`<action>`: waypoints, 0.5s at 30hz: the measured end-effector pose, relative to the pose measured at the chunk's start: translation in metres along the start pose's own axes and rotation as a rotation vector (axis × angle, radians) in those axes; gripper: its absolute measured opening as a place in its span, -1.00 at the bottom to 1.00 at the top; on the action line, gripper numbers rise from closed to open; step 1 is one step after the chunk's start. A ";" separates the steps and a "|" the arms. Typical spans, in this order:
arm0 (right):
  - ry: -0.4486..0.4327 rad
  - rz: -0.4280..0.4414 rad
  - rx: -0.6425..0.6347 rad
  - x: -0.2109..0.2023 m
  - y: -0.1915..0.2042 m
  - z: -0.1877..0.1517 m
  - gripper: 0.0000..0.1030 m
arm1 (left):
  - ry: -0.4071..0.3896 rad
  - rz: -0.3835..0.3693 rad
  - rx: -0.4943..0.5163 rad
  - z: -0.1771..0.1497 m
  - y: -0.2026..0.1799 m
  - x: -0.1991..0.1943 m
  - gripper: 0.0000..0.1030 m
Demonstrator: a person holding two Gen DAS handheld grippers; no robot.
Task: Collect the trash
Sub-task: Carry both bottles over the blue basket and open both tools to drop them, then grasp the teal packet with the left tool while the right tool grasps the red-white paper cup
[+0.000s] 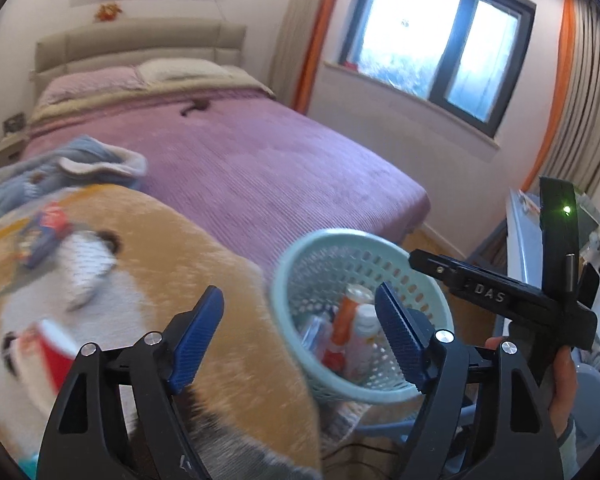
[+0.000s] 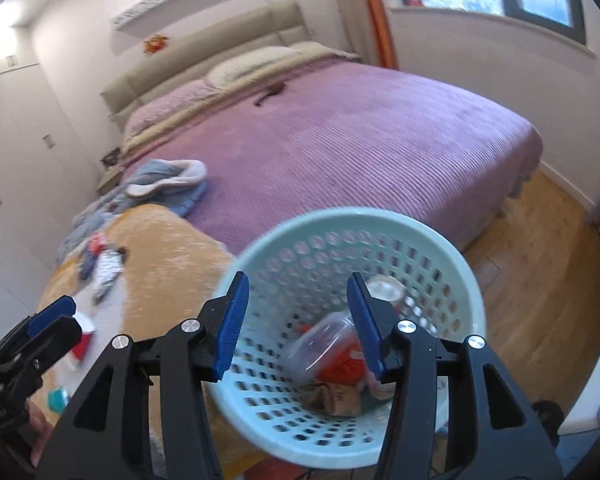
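A pale green perforated basket [image 1: 300,256] [image 2: 466,280] stands off the bed's near corner and holds bottles and wrappers [image 1: 350,322] [image 2: 332,352]. My left gripper [image 1: 300,336] is open and empty, between the orange blanket and the basket. My right gripper [image 2: 296,324] is open and empty above the basket's mouth; its body shows in the left wrist view [image 1: 500,296]. Loose trash lies on the orange plush blanket [image 1: 180,248] [image 2: 172,248]: a blue and red wrapper [image 1: 44,232] [image 2: 96,254], a white packet [image 1: 88,264] [image 2: 108,270], a red and white cup [image 1: 56,352] [image 2: 82,340].
A purple bedspread [image 1: 260,160] [image 2: 360,148] covers the bed beyond the blanket. A blue garment [image 1: 80,164] [image 2: 164,184] lies bunched on it. Wooden floor [image 2: 540,280] runs along the bed's right. A window and curtains [image 1: 440,48] are at the far wall.
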State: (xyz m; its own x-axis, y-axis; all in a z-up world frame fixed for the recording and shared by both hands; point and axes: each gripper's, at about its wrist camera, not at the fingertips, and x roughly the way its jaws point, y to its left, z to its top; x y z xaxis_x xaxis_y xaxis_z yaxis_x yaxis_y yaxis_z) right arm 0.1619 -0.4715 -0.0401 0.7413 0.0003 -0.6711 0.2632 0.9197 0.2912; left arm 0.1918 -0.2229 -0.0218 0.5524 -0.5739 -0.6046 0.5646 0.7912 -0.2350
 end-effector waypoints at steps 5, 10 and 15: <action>-0.063 0.123 -0.106 -0.024 0.054 -0.005 0.11 | -0.093 0.105 -0.044 -0.013 0.033 -0.065 0.57; -0.092 0.244 -0.203 -0.034 0.111 -0.014 0.16 | -0.147 0.246 -0.128 -0.033 0.076 -0.121 0.58; -0.082 0.329 -0.312 -0.030 0.169 -0.024 0.17 | -0.170 0.413 -0.177 -0.058 0.114 -0.163 0.60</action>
State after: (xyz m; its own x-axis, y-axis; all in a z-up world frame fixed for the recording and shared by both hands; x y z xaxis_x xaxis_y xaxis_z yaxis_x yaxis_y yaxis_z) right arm 0.1693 -0.3071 0.0133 0.8042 0.2930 -0.5171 -0.1839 0.9500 0.2522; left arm 0.1309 -0.0271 0.0059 0.8093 -0.2184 -0.5453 0.1714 0.9757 -0.1364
